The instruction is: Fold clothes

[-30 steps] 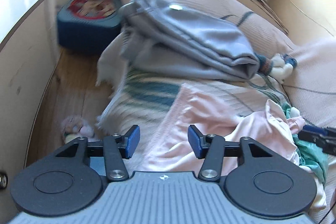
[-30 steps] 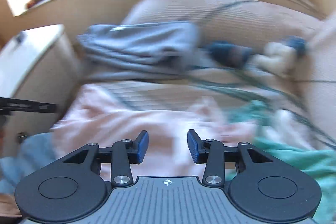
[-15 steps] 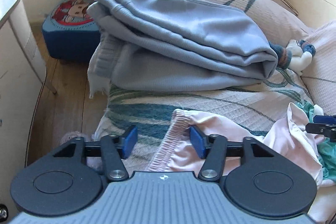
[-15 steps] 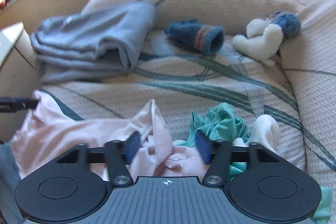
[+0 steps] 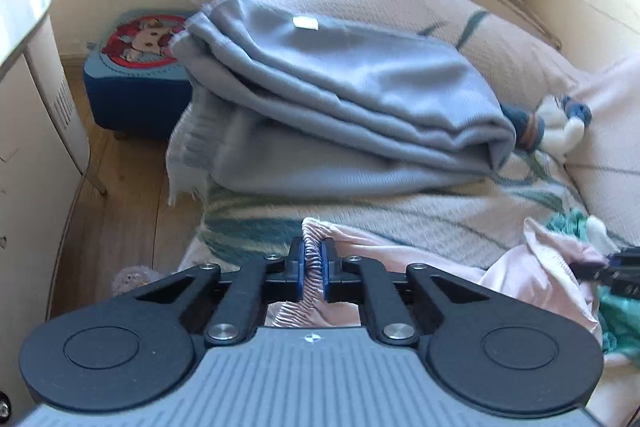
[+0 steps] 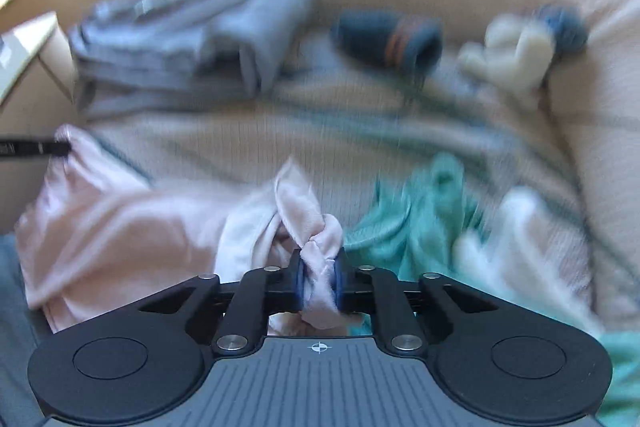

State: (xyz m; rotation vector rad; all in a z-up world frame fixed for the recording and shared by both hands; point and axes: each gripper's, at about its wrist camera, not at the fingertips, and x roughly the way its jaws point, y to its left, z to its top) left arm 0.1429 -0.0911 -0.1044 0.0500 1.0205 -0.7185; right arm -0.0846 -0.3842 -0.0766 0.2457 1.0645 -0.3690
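Low in both wrist views, a pink garment is spread across the striped bed cover, pinched at two places. The left gripper has just been closing and its jaws are now nearly together on the ribbed waistband at the lower centre of its frame. The right gripper has likewise just been closing, and its jaws are clamped narrow on a bunched knot of the same pink cloth.

The cloth is judged thin, light and limp, probably a little slick; it would sag between the two holds and could slip if only a single layer were caught. The waistband is the firmer edge and is the better place to be gripped; the crumpled end would be better retaken at a flat corner or hem.

A green garment lies crumpled at the lower right, touching the pink one. A folded grey blanket is seen at the upper centre. No container with contents is seen.
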